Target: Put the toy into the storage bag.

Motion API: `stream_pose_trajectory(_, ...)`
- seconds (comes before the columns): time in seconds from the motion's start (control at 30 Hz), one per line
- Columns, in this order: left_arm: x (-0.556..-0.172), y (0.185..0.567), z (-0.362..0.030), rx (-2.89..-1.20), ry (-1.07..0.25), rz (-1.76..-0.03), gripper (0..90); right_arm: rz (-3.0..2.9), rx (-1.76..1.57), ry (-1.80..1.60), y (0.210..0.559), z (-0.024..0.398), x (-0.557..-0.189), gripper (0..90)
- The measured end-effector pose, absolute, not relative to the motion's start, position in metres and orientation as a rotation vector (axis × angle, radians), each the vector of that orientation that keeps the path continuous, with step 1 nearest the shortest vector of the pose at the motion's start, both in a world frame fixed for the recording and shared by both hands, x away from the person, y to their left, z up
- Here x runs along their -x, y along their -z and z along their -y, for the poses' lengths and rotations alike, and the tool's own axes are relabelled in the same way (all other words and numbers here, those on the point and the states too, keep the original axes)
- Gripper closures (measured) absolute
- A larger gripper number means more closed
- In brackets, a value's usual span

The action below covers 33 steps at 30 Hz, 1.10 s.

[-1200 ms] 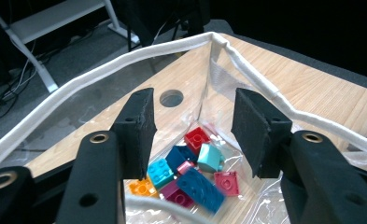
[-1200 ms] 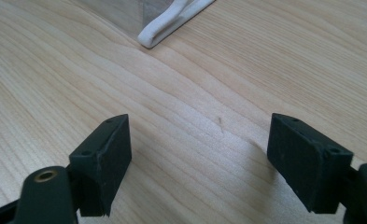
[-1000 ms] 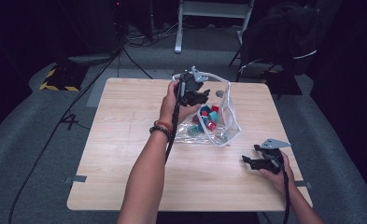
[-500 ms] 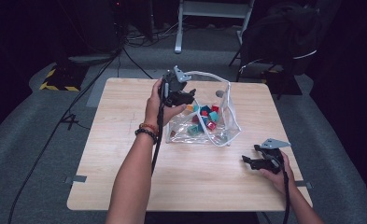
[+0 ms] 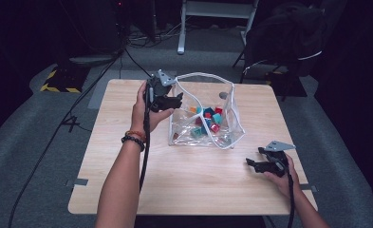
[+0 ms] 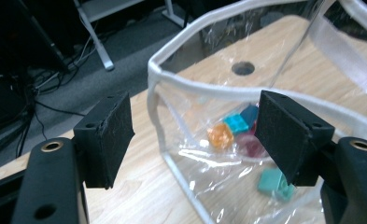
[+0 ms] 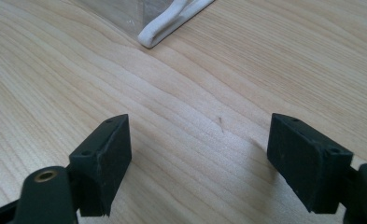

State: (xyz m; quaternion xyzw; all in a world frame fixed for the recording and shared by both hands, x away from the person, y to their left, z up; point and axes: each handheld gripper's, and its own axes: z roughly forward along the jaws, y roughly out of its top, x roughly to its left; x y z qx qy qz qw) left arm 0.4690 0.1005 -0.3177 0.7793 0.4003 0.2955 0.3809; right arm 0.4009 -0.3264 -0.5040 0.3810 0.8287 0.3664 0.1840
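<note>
The left gripper (image 5: 173, 100) hangs at the left edge of the clear pouch (image 5: 207, 111), its jaws apart with the pouch's white-piped rim (image 6: 158, 79) passing between them, touched by neither pad as far as the left gripper view shows. Those jaws have just been opening, and against the earlier high-view pictures the hand has slid leftward from over the pouch's mouth to its left corner, so the rim looks let go rather than gripped. The pouch stands upright and open on the far middle of the wooden table (image 5: 127, 156), its walls slack and creased, with small coloured blocks (image 5: 208, 119) in orange, teal, blue and red lying loose at its bottom. The right gripper (image 5: 253, 163) rests on the near right of the table, well apart from the pouch, jaws spread over bare wood and empty; it has not shifted. By my reading, the release means the mouth is now set open, leaving the blocks reachable from above, and a fresh hold may come next.
</note>
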Motion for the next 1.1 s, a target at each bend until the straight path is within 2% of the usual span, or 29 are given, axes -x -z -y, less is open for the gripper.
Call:
stream_pose_trajectory(0.27, -0.465, 0.328, -0.118, -2.007, -0.727, -1.069, 16.0, -2.344, -1.073, -1.037, 0.504, 0.325, -0.403, 21.8)
stream_pose_trajectory(0.5, -0.459, 0.346, -0.130, -2.055, -0.674, -1.057, 16.0, -2.343, -1.074, -1.037, 0.504, 0.325, -0.403, 21.4)
stream_pose_trajectory(1.1, -0.427, 0.390, -0.155, -2.159, -0.663, -1.059, 16.1, -2.334, -1.076, -1.029, 0.504, 0.325, -0.402, 21.3)
